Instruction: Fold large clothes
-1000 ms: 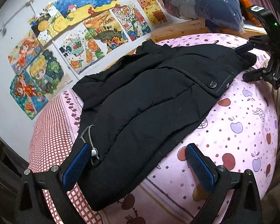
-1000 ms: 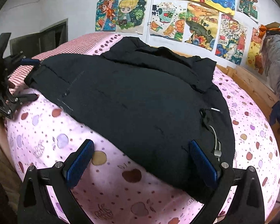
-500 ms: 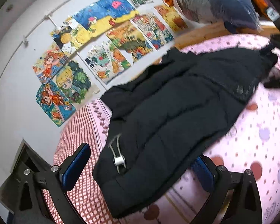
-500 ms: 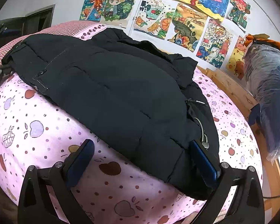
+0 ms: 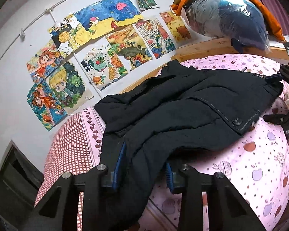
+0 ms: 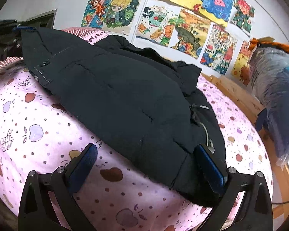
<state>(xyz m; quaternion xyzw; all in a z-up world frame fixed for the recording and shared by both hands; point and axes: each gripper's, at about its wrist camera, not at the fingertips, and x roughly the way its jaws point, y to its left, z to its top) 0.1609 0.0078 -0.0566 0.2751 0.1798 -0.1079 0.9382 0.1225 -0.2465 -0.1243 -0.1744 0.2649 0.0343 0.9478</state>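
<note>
A large black padded jacket (image 5: 183, 111) lies spread on a pink apple-print bed sheet (image 5: 260, 173). My left gripper (image 5: 143, 170) is shut on a bunched corner of the jacket's hem and holds it a little above the bed. In the right wrist view the jacket (image 6: 121, 100) fills the middle. My right gripper (image 6: 146, 165) is open, its jaws straddling the jacket's other hem corner beside a drawcord toggle (image 6: 210, 144). The right gripper also shows at the far right of the left wrist view (image 5: 287, 104).
Colourful drawings (image 5: 98, 46) cover the white wall behind the bed. A plastic-wrapped bundle of bedding (image 5: 227, 13) sits on the wooden bed frame (image 6: 239, 94). A red checked sheet (image 5: 67, 146) and a dark cabinet (image 5: 11, 173) lie to the left.
My left gripper has closed on the jacket's hem corner and lifted it. My right gripper has moved in until its jaws straddle the other hem corner, still open.
</note>
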